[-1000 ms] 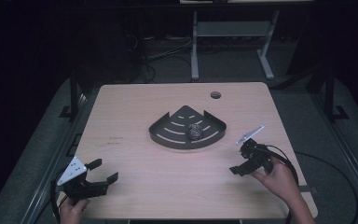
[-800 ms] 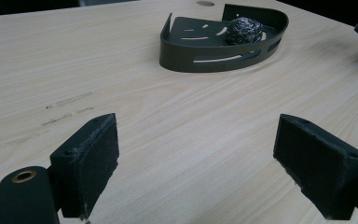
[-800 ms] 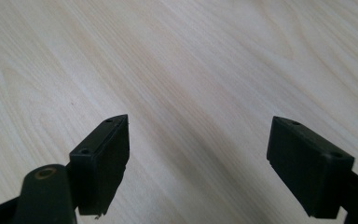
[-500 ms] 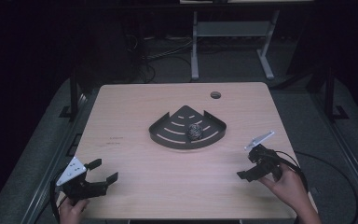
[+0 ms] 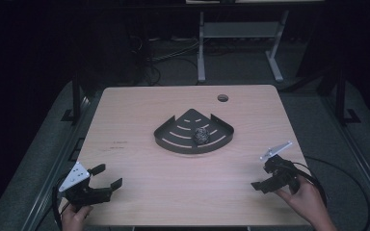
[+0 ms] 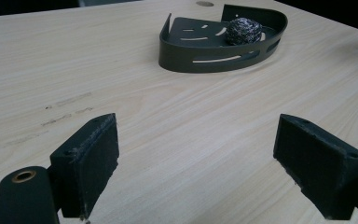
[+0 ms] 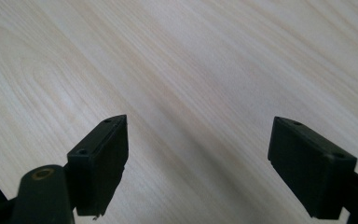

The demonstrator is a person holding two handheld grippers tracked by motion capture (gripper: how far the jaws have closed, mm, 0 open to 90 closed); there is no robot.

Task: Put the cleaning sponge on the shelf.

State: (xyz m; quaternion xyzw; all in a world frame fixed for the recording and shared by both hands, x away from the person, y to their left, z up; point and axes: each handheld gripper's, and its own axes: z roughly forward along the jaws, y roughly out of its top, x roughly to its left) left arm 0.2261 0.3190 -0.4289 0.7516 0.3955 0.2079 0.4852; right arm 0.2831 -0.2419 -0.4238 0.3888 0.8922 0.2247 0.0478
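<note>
- Table [image 5: 139, 192]: pale wood.
- Tray [image 5: 173, 139]: dark, fan-shaped, mid-table, well apart from both grippers.
- Left gripper [image 5: 107, 177]: near the front left corner, jaws wide, empty.
- Right gripper [image 5: 265, 177]: front right, jaws just opening, nothing between.
- Ball [image 5: 202, 135]: speckled, inside the tray.

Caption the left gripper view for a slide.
Open left gripper over bare table, facing a dark corner tray that holds a steel scrubber ball.

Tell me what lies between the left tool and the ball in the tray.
Bare table, then the tray itself: its slotted curved wall faces the left tool, with the ball just behind it. Nothing else visible stands between.
</note>
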